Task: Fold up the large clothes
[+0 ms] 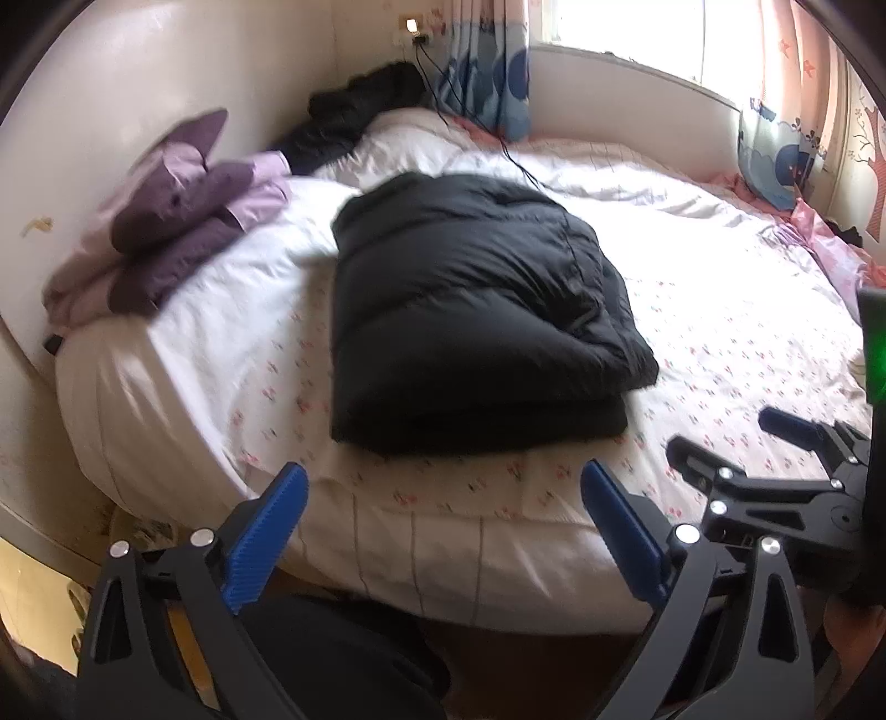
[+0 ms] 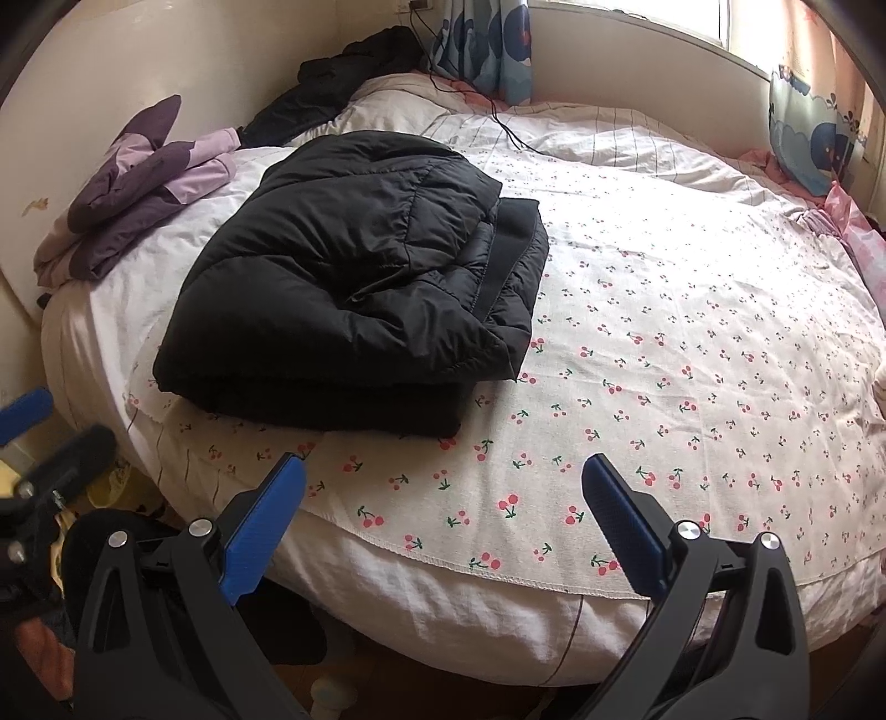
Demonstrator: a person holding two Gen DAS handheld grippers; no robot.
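nearest to us, our left gripper point(image 1: 443, 531) hangs over the bed's near edge with its blue pads spread wide and nothing between them; our right gripper point(image 2: 443, 520) does the same, jaws apart and empty, over the cherry-print sheet point(image 2: 692, 360). ahead of both lies the black puffer jacket point(image 2: 343, 288), folded into a thick stack on the bed point(image 2: 443, 609). from the left gripper it sits straight ahead; from the right it lies ahead and off to the left, so we judge the left gripper the better lined up with it. its long axis seems to run away from us, the folded edge facing us. the fold looks close to finished. farther back, a purple garment point(image 2: 138, 183) lies by the wall, then a dark heap point(image 2: 343, 72) near the curtain point(image 2: 482, 50).
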